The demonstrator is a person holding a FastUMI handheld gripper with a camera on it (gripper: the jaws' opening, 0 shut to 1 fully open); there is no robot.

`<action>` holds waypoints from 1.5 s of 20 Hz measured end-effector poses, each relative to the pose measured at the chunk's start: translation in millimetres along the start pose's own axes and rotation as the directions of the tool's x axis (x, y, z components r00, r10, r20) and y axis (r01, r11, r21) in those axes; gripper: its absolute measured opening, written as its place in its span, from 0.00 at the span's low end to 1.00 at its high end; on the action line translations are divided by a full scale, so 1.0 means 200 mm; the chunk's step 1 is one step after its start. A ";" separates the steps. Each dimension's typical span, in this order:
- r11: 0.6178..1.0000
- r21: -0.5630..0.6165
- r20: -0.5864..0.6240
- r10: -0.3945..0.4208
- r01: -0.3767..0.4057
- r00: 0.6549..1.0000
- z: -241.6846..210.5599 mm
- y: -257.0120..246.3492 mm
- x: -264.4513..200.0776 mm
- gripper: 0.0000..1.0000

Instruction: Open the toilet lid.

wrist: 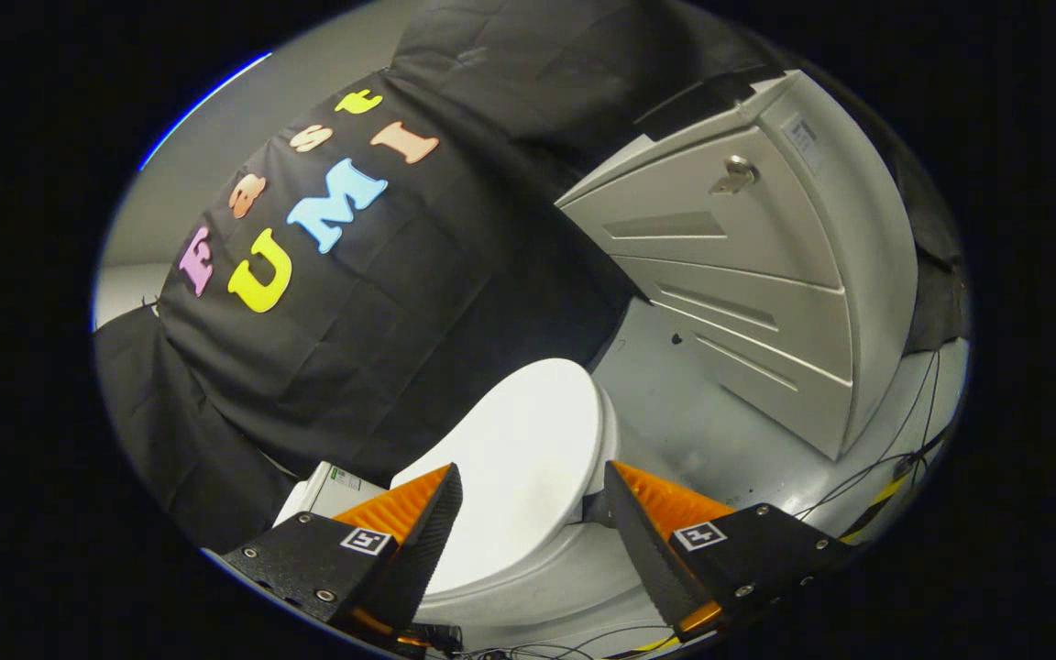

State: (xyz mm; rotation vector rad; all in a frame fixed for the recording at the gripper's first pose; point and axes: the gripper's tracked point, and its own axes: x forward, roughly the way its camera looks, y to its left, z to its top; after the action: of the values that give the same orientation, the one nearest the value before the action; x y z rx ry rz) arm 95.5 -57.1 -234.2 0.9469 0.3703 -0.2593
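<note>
Approach step. My gripper [533,495] is spread wide, pinching nothing. Toilet lid [528,458] lies closed at lower centre, framed between the fingers. Next I judge: catch its front rim, lift.
</note>
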 end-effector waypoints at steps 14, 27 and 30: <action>0.978 0.167 -0.074 -0.111 0.122 0.991 -0.07 -0.29 0.03 0.96; 0.948 0.292 -0.142 -0.089 0.127 0.986 -0.20 -0.36 0.11 0.52; 0.949 0.301 -0.140 -0.056 0.097 0.989 -0.19 -0.33 0.13 0.39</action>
State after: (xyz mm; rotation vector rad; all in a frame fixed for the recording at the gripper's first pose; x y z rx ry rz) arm 86.3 -64.5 -314.3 1.2618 0.4968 -0.3339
